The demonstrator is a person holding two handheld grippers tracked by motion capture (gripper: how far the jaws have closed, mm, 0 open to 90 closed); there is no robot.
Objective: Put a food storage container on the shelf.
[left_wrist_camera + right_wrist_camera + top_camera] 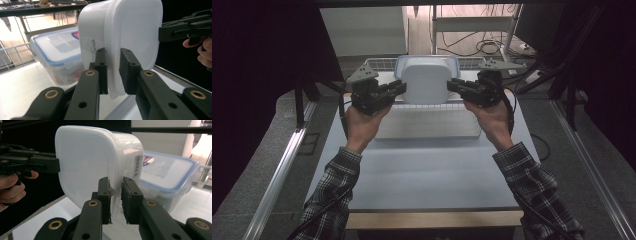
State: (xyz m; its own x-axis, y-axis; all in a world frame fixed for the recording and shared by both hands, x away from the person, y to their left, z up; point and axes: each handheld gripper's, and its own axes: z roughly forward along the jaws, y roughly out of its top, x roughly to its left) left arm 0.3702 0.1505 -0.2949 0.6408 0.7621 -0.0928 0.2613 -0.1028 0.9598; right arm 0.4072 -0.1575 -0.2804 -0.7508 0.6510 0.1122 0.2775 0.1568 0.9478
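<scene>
Lifting is the step in hand, by my reading: both tongs grip a white plastic tub (425, 82) by its rim, one on each side, and hold it tipped on edge, clear of the table (422, 175), its flat broad face turned toward the person. The left tongs (398, 89) are clamped on the tub's left edge, the thin lip pinched between the jaws, as the left gripper view shows; the right tongs (454, 86) are clamped the same way on the opposite edge. Behind the tub stands a clear storage box with a blue-trimmed lid (53, 51), next to a white wire rack (384, 63).

Next, the two hands would need to travel together, keeping an even squeeze, since the lip is narrow and the tub could twist or slip out if one side leads.

Writing is scant: a line of dark print on the tub's side wall (94, 46) begins with "Whi", the rest unreadable. A barcode sticker (137, 166) sits on the other side; its digits are too small to read. The box lid carries a red-and-blue label (148, 159), illegible.
</scene>
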